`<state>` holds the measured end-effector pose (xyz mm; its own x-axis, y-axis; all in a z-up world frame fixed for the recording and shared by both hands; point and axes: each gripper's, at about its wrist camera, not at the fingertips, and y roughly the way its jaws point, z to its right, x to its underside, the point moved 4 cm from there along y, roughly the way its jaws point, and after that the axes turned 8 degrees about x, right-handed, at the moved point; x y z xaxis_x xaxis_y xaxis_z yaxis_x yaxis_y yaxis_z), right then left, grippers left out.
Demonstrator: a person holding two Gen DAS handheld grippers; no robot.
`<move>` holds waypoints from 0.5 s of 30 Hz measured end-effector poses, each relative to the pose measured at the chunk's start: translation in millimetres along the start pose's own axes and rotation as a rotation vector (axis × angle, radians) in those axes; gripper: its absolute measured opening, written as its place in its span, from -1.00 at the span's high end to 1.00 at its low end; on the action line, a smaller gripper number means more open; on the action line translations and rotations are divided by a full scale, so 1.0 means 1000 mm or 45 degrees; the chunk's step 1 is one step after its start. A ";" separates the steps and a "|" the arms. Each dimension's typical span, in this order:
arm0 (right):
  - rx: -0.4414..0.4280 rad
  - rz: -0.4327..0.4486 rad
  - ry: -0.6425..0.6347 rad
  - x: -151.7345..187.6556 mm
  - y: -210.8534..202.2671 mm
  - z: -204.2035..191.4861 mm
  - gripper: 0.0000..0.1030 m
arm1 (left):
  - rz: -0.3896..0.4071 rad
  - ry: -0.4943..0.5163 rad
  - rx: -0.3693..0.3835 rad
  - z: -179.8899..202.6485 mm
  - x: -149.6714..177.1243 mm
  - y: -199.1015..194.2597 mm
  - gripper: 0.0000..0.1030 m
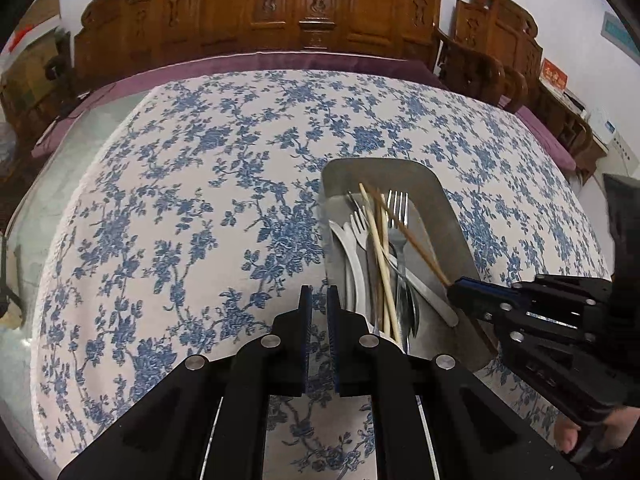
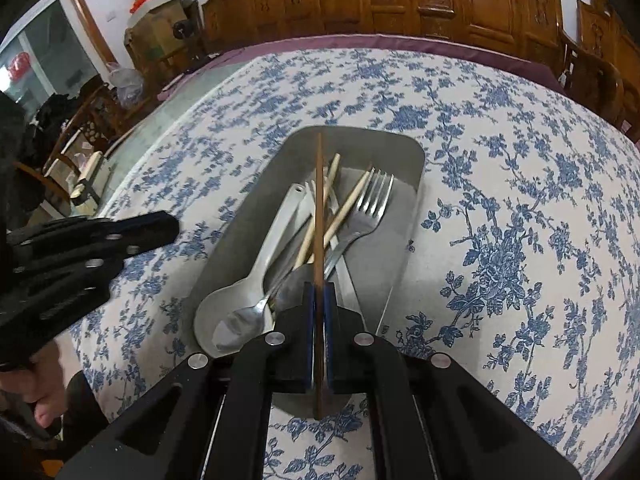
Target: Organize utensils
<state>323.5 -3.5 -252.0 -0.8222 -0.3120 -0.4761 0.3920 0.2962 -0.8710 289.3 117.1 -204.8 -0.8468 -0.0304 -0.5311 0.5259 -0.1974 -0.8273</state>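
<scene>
A grey metal tray (image 1: 452, 220) (image 2: 248, 216) lies on the blue-flowered tablecloth. It holds a metal fork (image 2: 376, 196), a white spoon (image 2: 276, 232), a metal spoon (image 2: 244, 320) and pale chopsticks (image 1: 378, 248). My right gripper (image 2: 319, 292) (image 1: 454, 288) is shut on a dark brown chopstick (image 2: 319, 200) (image 1: 416, 244). The stick slants over the tray, its far tip near the tray's far rim. My left gripper (image 1: 319, 300) (image 2: 172, 222) hovers just left of the tray, shut, with nothing between its fingers.
Carved wooden chairs (image 1: 312, 8) ring the far side of the table, behind a purple cloth border (image 1: 280, 62). Cardboard boxes (image 2: 160, 4) stand at the back left. A person's hand (image 2: 44, 400) grips the left gripper's handle. Bare flowered cloth (image 1: 180, 200) spreads left of the tray.
</scene>
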 end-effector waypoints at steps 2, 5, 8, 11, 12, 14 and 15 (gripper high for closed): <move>0.014 -0.010 0.004 -0.001 0.005 0.001 0.89 | 0.007 -0.003 0.000 -0.001 0.000 -0.003 0.87; 0.024 -0.022 0.012 0.000 0.010 0.003 0.89 | 0.017 -0.002 0.000 -0.001 0.001 -0.007 0.87; 0.022 -0.028 0.020 0.002 0.012 0.003 0.88 | 0.026 0.001 -0.003 0.000 0.001 -0.010 0.87; 0.008 -0.006 0.020 0.003 0.008 0.003 0.87 | 0.037 0.002 -0.007 0.001 0.001 -0.017 0.87; 0.003 -0.002 0.018 0.004 0.005 0.003 0.87 | 0.043 0.004 -0.009 0.003 0.001 -0.020 0.87; -0.006 0.009 0.013 0.005 0.000 0.003 0.73 | 0.052 0.007 -0.014 0.005 0.002 -0.024 0.79; -0.011 0.026 0.014 0.006 -0.005 0.003 0.60 | 0.058 0.009 -0.018 0.005 0.003 -0.027 0.67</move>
<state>317.6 -9.6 -251.3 -0.8184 -0.2962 -0.4925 0.4053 0.3100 -0.8600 272.4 117.0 -182.7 -0.8213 -0.0318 -0.5696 0.5651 -0.1821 -0.8047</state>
